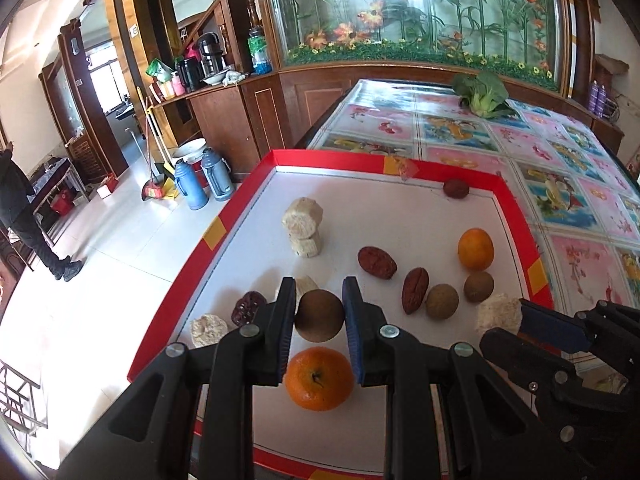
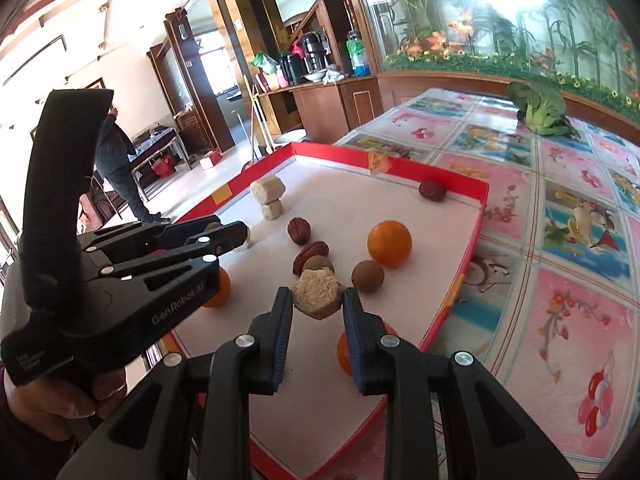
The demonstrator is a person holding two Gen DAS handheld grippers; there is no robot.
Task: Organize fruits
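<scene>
In the left wrist view my left gripper [image 1: 319, 312] is shut on a brown round fruit [image 1: 319, 315], held just above a white tray with a red rim [image 1: 520, 216]. An orange [image 1: 319, 378] lies under it. My right gripper [image 2: 318, 300] is shut on a pale beige chunk [image 2: 318, 294] over the tray's near right part. The same gripper [image 1: 516, 324] and its chunk [image 1: 498, 314] show at the right of the left wrist view. In the right wrist view the left gripper [image 2: 228, 236] comes in from the left, its fruit mostly hidden.
On the tray lie red dates [image 1: 376, 262], two brown round fruits [image 1: 441, 301], a second orange [image 1: 475, 249], two stacked pale chunks [image 1: 303, 226] and a dark date [image 1: 456, 189] in the far corner. A broccoli [image 1: 482, 94] sits on the patterned tablecloth. A person [image 1: 24, 216] stands far left.
</scene>
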